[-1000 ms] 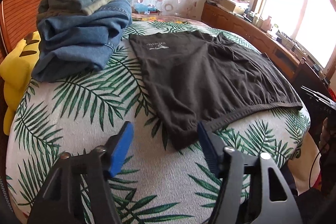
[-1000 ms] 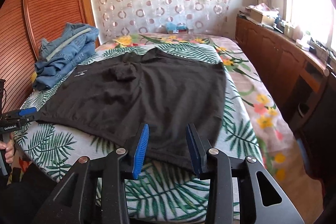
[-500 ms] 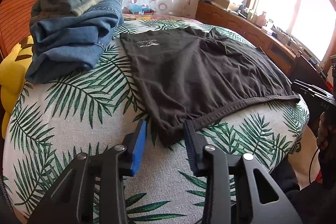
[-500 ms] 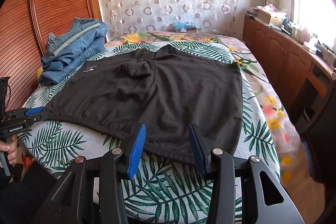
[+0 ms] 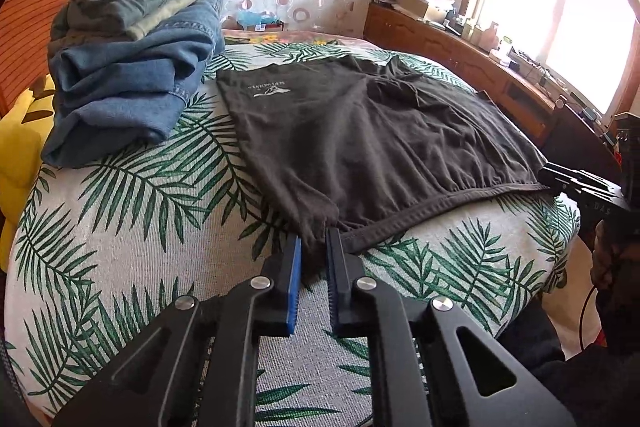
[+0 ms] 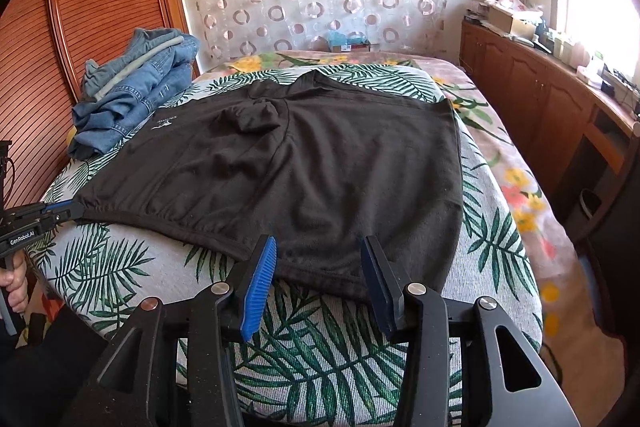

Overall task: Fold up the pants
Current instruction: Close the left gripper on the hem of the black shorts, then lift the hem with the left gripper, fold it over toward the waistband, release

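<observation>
Black pants (image 5: pixel 380 131) lie spread flat on the palm-leaf bed cover, waistband towards me. My left gripper (image 5: pixel 314 247) is at the waistband's left corner, its jaws closing with the bunched fabric pinched between the blue pads. The right wrist view shows that same gripper (image 6: pixel 74 207) gripping the pants (image 6: pixel 312 167) at the corner. My right gripper (image 6: pixel 318 259) is open over the waistband's right end, and the hem lies between its fingers without either pad pressing on it. It also appears at the right edge of the left wrist view as the right gripper (image 5: pixel 560 175).
A stack of folded jeans (image 5: pixel 132 67) sits at the bed's far left, with a yellow plush toy (image 5: pixel 20 147) beside it. A wooden cabinet (image 6: pixel 540 87) with clutter runs under the window on the right. A slatted wooden door (image 6: pixel 100 7) stands on the left.
The left jaws have narrowed from wide open to a pinch on the waistband corner. The right gripper has edged closer to the hem with its jaws slightly wider.
</observation>
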`<control>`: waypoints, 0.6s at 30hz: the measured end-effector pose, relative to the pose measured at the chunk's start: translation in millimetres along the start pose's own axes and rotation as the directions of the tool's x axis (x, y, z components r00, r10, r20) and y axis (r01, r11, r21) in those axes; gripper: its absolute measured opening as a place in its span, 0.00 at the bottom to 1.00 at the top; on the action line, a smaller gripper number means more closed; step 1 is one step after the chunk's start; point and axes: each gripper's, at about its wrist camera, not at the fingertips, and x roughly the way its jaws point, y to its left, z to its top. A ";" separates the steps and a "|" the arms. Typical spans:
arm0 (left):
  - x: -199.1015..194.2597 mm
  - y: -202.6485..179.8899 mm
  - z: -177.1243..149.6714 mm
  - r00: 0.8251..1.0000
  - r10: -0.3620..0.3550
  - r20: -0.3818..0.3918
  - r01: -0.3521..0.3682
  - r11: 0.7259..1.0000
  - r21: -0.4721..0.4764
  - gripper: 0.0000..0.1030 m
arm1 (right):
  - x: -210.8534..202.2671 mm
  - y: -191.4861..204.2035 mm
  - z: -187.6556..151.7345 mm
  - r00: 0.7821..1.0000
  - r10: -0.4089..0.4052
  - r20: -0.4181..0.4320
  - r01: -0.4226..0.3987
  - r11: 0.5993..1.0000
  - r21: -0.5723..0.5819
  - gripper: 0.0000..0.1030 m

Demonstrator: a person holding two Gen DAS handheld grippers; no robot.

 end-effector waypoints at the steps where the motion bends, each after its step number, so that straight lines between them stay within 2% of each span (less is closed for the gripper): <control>1: -0.6 -0.1 0.8 1.000 0.000 0.002 0.000 1.000 0.002 0.12 | -0.9 0.0 -1.0 1.000 0.001 0.000 -0.001 1.000 0.003 0.45; 18: -0.5 -29.2 33.6 0.998 -0.050 0.041 0.047 0.996 0.079 0.07 | -3.3 -3.7 -6.5 1.000 -0.005 0.009 0.005 0.999 0.031 0.53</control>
